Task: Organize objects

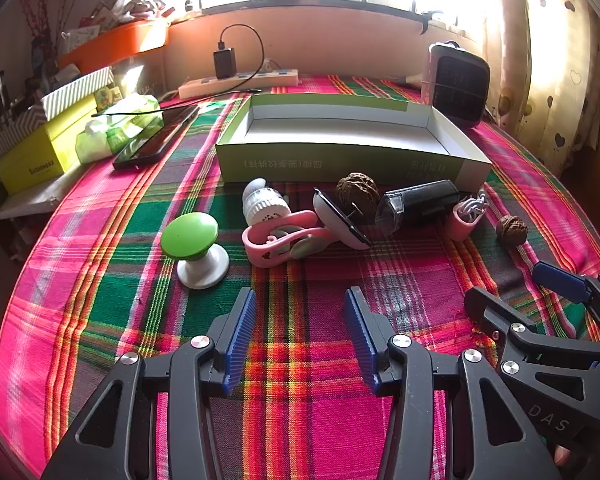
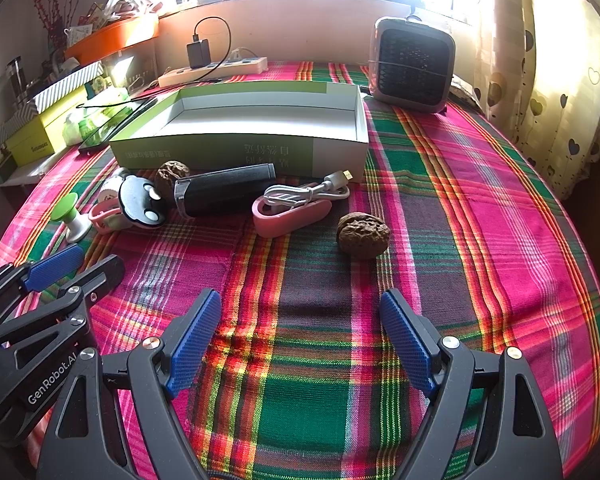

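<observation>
On the plaid-covered counter (image 2: 480, 200), items are lying as follows. Open cardboard box (image 2: 240, 148): sitting toward the back, nothing showing inside it. Row along the box's front wall, left to right: green-topped knob on a white base (image 1: 194, 248), standing upright; white round-capped piece (image 1: 262, 204); pink clip (image 1: 284, 242), lying flat; black-and-white oval gadget (image 2: 142, 202), tilting on edge against the clip; first walnut (image 1: 357, 194), resting just behind that gadget; black cylinder with a clear end (image 2: 224, 194), lying on its side; pink tray (image 2: 290, 214) carrying a coiled white USB cable (image 2: 308, 192). Second walnut (image 2: 363, 235): sitting alone, in front of and just right of the pink tray, apart from it.

Left gripper (image 1: 300, 332): hovering over bare cloth before the row, fingers spread moderately wide, gripping nothing. Right gripper (image 2: 300, 344): hovering beside it, fingers spread wide and gripping nothing, with the second walnut lying ahead between their lines.

Back edge: small fan heater (image 2: 412, 66), power strip (image 2: 214, 70) with a black charger (image 2: 199, 53) plugging in. Left side: phone (image 1: 156, 140), tissue pack (image 1: 118, 128), yellow box (image 1: 44, 152).
</observation>
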